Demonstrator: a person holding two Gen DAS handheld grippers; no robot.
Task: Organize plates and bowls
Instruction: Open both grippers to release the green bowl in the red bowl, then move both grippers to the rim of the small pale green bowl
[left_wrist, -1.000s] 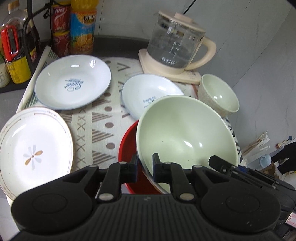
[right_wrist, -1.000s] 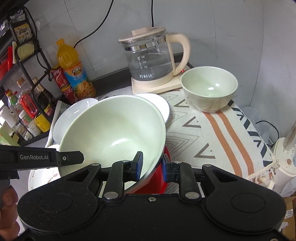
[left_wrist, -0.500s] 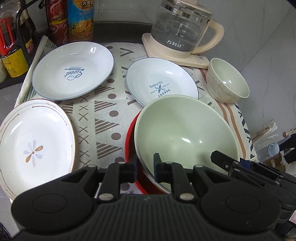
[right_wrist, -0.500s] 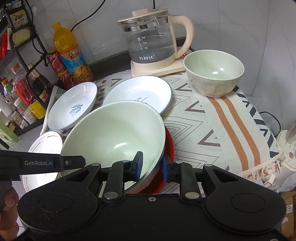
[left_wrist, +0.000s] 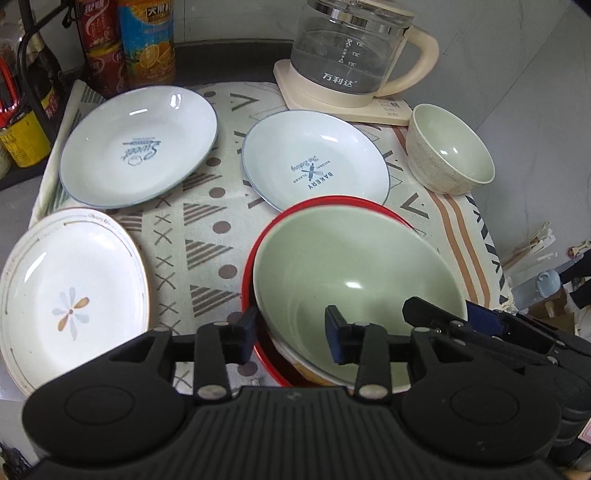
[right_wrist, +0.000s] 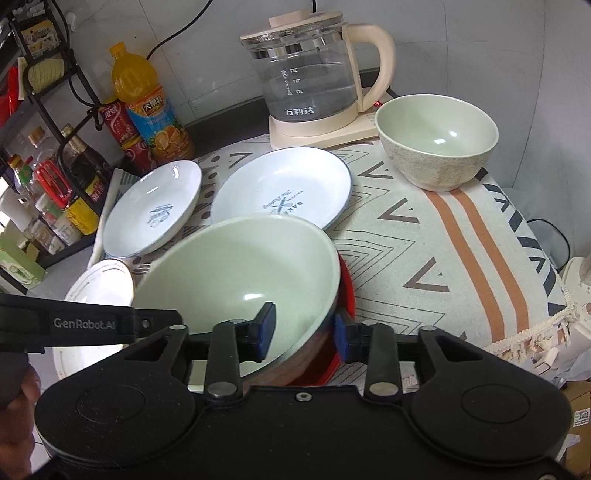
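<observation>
1. Your left hand-held gripper (left_wrist: 291, 338) is hanging with its jaws parted wide, straddling the near-left rim of the large green bowl (left_wrist: 354, 280) without pinching it; one pad is sitting outside the rim, the other inside.
2. Your right hand-held gripper (right_wrist: 304, 334) is likewise spread open across the bowl's near-right rim, one pad inside the bowl and one outside, and I am judging neither pad to be pressing on it.
3. Directly ahead of both grippers, the large green bowl is resting in the red plate (left_wrist: 373, 206), whose rim is showing around the bowl's far and left sides. Both grippers are equally close to it, one on each side of the near edge.
4. The bowl is round, so it is offering no long axis; it is looking pale green and glossy inside, wide and fairly shallow, and sitting slightly tilted toward your right.
5. Farther ahead and to the right of your right gripper, the small green bowl (right_wrist: 437, 142) is standing upright on the tabletop (right_wrist: 443, 251), well apart from the large one, beside the kettle (right_wrist: 314, 81).
6. I am judging that bowl to be the likely next pick, and your right gripper is the nearer one.
7. Ahead and left, the bakery plate (left_wrist: 316, 162), the sweet plate (left_wrist: 138, 146) and the flower plate (left_wrist: 70, 295) are lying flat and separate.
</observation>
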